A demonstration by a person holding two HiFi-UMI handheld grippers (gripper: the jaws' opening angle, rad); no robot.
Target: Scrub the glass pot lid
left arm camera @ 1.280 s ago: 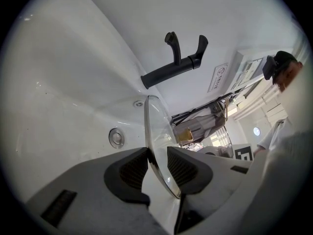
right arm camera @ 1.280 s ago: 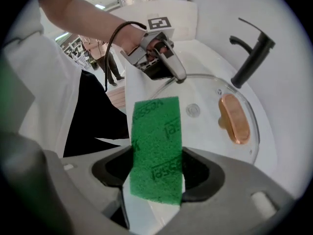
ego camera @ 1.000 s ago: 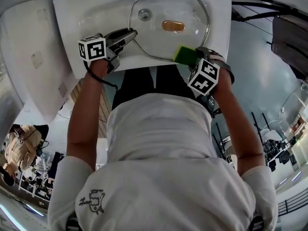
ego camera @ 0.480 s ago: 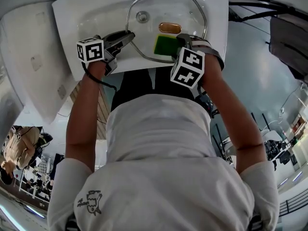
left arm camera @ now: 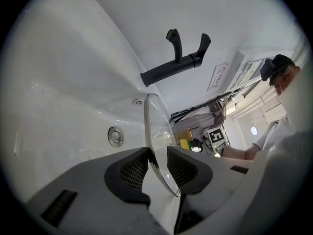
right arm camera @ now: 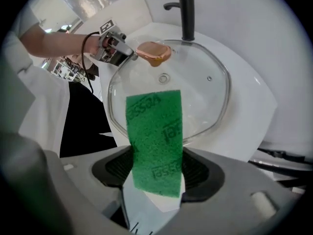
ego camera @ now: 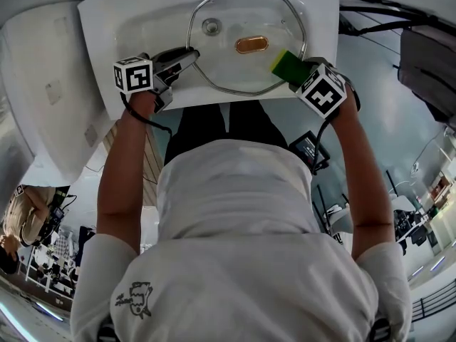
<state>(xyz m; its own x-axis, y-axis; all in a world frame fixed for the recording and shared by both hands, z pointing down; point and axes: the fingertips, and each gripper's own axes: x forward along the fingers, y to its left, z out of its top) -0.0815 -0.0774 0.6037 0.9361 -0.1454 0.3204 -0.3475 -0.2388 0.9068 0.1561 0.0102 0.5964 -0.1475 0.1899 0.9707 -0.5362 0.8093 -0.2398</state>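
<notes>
The glass pot lid (ego camera: 235,20) with a steel rim and an amber knob (ego camera: 251,45) is held over the white sink (ego camera: 107,20). My left gripper (ego camera: 187,54) is shut on the lid's left rim; in the left gripper view the lid (left arm camera: 157,126) stands edge-on between the pads of that gripper (left arm camera: 157,168). My right gripper (ego camera: 296,73) is shut on a green scouring sponge (ego camera: 287,65) at the lid's right rim. In the right gripper view the sponge (right arm camera: 154,136) sticks out of the gripper (right arm camera: 156,173) over the lid (right arm camera: 200,92), near its front edge.
A black faucet (right arm camera: 185,9) stands behind the sink and also shows in the left gripper view (left arm camera: 178,62). The drain (ego camera: 211,26) shows through the lid. A white counter (ego camera: 43,84) lies left of the sink. The floor and desks lie beyond.
The right gripper swept the sponge left across the lid's near part, then back right to the right rim. The left gripper and the lid stayed still.
</notes>
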